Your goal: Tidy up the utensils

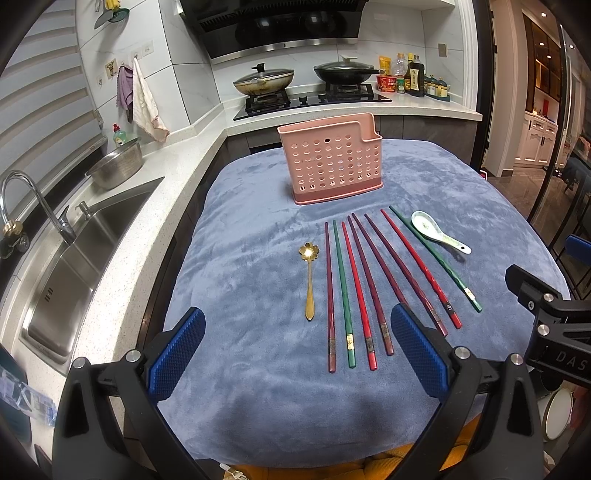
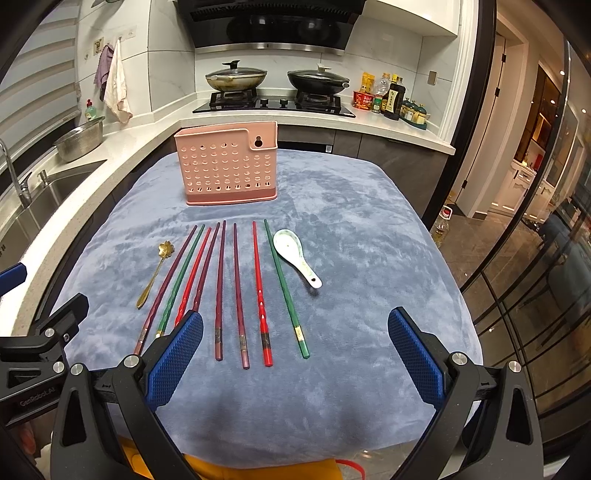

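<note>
Eight chopsticks (image 1: 354, 288) lie lengthwise, pointing from both wide-open, empty grippers toward the holder (image 1: 330, 158), the right gripper (image 2: 295, 356) squarely over their near ends.

A kitchen with white marble-look wall tiles (image 1: 192, 85) and a pale speckled countertop (image 1: 122, 236) running round the corner. A steel sink (image 1: 85, 251) with a curved tap (image 1: 33, 199) sits at left under a striped blind (image 1: 40, 110). At the back, a gas hob (image 2: 273, 103) carries two lidded pans beneath a black extractor hood (image 2: 269, 22). Bottles (image 2: 391, 98) stand at the hob's right. Cloths (image 2: 114, 81) hang on the wall. Glossy dark floor (image 2: 476, 243) and warm-lit white cabinets (image 1: 539, 136) lie beyond a glass door
</note>
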`<state>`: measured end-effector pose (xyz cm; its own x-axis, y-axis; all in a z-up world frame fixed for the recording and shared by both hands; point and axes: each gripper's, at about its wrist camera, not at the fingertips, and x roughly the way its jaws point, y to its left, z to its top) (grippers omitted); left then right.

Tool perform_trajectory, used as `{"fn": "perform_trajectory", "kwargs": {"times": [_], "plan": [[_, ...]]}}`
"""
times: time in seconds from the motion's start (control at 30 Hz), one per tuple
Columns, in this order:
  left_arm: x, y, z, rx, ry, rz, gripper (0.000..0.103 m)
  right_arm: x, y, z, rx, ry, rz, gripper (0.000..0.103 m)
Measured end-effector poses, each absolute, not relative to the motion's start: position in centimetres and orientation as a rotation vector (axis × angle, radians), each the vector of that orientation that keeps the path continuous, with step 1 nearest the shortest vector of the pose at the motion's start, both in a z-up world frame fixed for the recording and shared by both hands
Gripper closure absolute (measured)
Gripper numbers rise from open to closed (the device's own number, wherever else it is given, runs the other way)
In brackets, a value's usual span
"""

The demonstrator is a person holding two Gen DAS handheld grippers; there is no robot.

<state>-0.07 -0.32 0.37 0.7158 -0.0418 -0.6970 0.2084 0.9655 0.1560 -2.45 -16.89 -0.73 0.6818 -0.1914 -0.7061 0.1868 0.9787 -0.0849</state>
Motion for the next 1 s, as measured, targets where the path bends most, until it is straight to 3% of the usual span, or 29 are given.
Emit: {"fn": "perform_trajectory", "kwargs": {"times": [1.0], "plan": [[-0.06,-0.86,-0.32,0.225,0.777,-0.155,0.007,-2.45,-16.7,-0.71,-0.003,0.798,-0.205,0.007]]}}
